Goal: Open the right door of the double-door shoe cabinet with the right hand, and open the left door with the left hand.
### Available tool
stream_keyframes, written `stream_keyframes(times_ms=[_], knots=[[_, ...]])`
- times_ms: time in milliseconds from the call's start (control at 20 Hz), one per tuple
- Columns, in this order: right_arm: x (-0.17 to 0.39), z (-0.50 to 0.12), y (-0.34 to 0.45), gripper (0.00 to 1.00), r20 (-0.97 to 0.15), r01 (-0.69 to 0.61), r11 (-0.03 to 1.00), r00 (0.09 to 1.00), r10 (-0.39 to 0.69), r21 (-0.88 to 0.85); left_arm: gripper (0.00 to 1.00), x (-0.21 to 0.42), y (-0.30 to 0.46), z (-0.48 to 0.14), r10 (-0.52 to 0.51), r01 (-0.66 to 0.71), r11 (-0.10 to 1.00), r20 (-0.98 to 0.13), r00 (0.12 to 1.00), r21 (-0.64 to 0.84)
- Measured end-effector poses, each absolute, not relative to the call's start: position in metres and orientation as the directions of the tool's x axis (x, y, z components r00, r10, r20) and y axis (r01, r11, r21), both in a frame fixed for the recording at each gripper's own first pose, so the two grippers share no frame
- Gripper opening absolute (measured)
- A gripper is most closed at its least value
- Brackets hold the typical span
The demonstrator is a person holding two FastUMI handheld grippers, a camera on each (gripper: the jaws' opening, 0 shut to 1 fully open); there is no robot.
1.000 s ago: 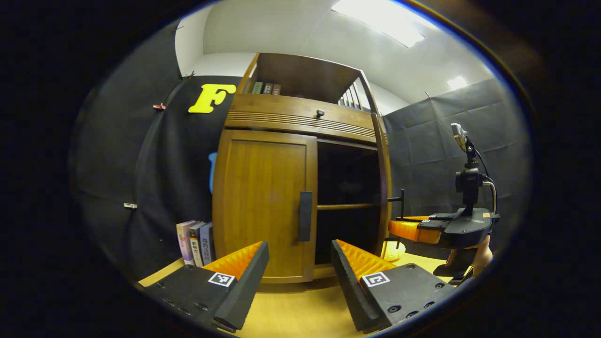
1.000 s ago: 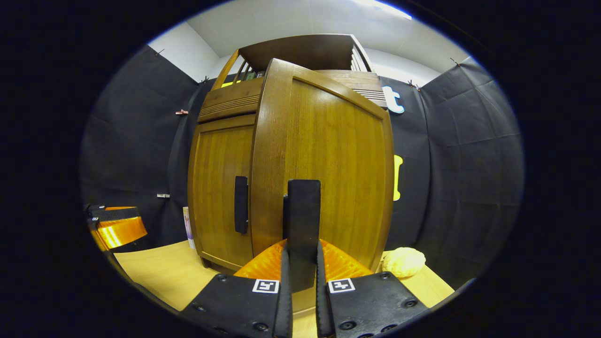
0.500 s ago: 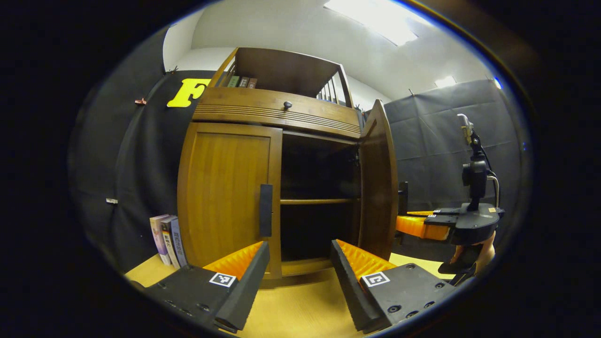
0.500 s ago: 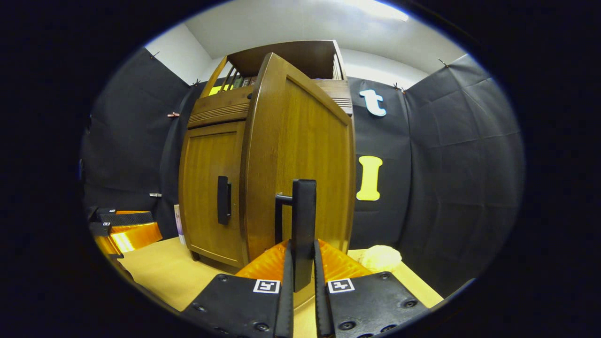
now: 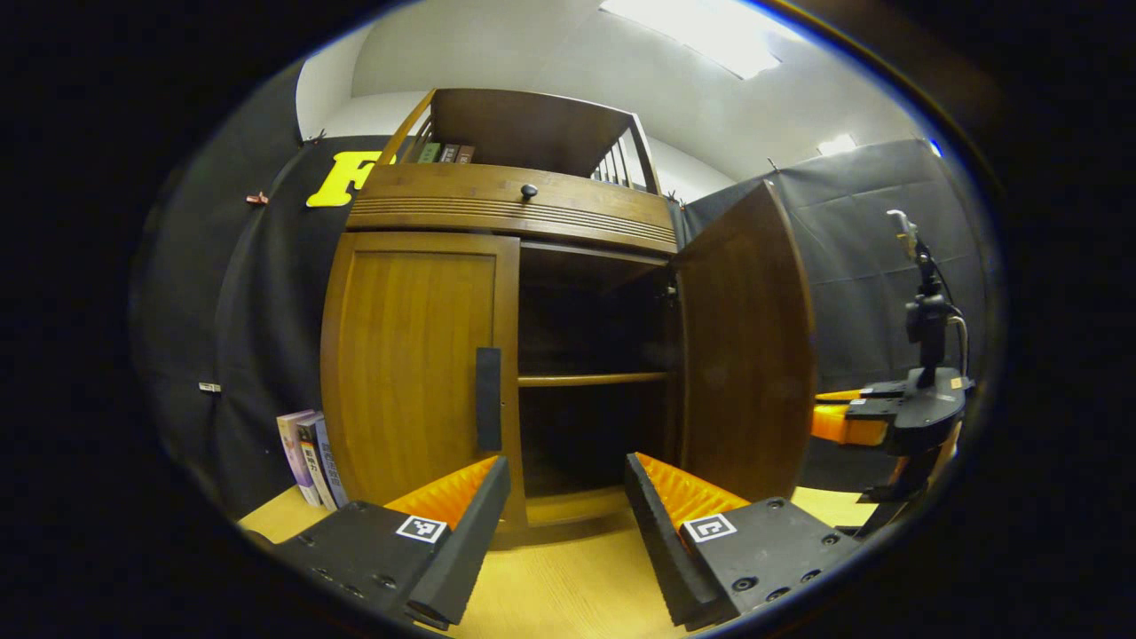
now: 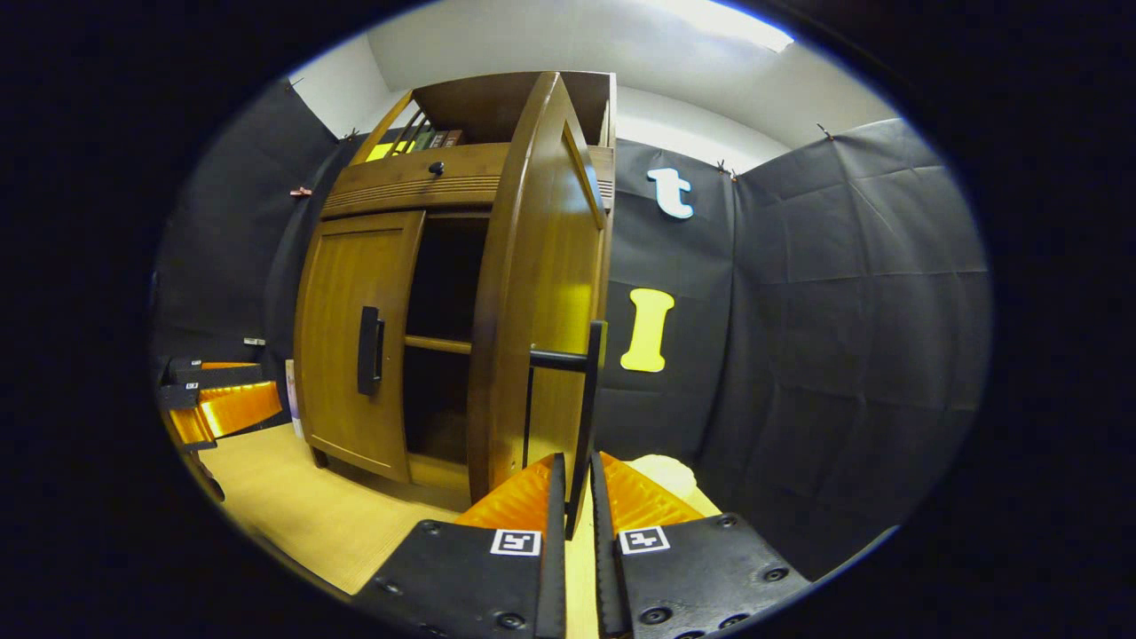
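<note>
Nearest in the right gripper view, the right gripper (image 6: pixel 577 506) has both fingers pressed on the lower end of the right door's handle (image 6: pixel 581 417), a dark upright bar. Behind it the right door (image 6: pixel 541 293) stands swung well out from the cabinet (image 6: pixel 404 182), seen almost edge-on, with the dark inside and a shelf (image 6: pixel 437 344) showing past it. Further left, the left door (image 6: pixel 342 328) is closed, its handle (image 6: pixel 368 351) untouched. A pale lumpy thing (image 6: pixel 661 470) lies on the table (image 6: pixel 302 515) just beyond the fingers.

Close up in the left gripper view, the left gripper (image 5: pixel 564 497) is wide open and holds nothing, hovering over the table (image 5: pixel 568 586) in front of the cabinet (image 5: pixel 515 200). Its gap faces the open side, with the left door (image 5: pixel 413 364) and its handle (image 5: pixel 488 399) just above the left finger. The right door (image 5: pixel 745 346) stands open at the right, and the right gripper (image 5: pixel 830 424) shows past its edge. Some books (image 5: pixel 303 453) stand beside the cabinet at the left; more sit on top.
</note>
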State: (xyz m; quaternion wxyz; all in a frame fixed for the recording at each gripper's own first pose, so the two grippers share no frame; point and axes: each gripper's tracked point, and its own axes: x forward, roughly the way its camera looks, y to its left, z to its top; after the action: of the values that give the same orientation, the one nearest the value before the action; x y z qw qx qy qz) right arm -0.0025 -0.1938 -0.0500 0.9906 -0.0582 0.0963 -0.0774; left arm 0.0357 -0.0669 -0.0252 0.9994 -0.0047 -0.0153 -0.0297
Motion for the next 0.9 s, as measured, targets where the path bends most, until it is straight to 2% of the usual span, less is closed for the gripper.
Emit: stream_keyframes(times_ms=[50,100,350,450,650,800,900], knots=[[-0.004,-0.048,-0.202,0.07,-0.174,0.166,0.977,0.967,-0.189,-0.137,0.81,0.042,-0.059,-0.025,-0.036,0.036,0.999,0.03,0.999,-0.004],[-0.007,-0.046,-0.207,0.11,-0.173,0.176,0.976,0.965,-0.197,-0.132,0.82,0.05,-0.051,-0.026,-0.013,0.013,1.0,0.029,0.999,-0.001],[-0.016,-0.045,-0.222,0.11,-0.183,0.199,0.976,0.96,-0.211,-0.083,0.8,0.079,-0.027,-0.032,0.029,-0.029,0.999,0.026,0.999,-0.016],[-0.025,-0.04,-0.235,0.11,-0.167,0.229,0.967,0.955,-0.245,-0.112,0.82,0.089,-0.02,-0.03,0.044,-0.043,0.999,0.034,0.998,-0.017],[-0.049,-0.022,-0.262,0.1,-0.113,0.308,0.933,0.937,-0.332,-0.186,0.8,0.115,-0.014,-0.026,0.069,-0.07,0.998,0.059,0.996,0.005],[-0.066,-0.015,-0.255,0.11,-0.108,0.31,0.938,0.938,-0.328,-0.159,0.82,0.142,-0.013,-0.022,0.07,-0.074,0.996,0.085,0.994,0.04],[-0.075,-0.004,-0.247,0.16,-0.082,0.307,0.938,0.943,-0.322,-0.16,0.82,0.161,-0.013,-0.021,0.073,-0.079,0.995,0.1,0.992,0.056]])
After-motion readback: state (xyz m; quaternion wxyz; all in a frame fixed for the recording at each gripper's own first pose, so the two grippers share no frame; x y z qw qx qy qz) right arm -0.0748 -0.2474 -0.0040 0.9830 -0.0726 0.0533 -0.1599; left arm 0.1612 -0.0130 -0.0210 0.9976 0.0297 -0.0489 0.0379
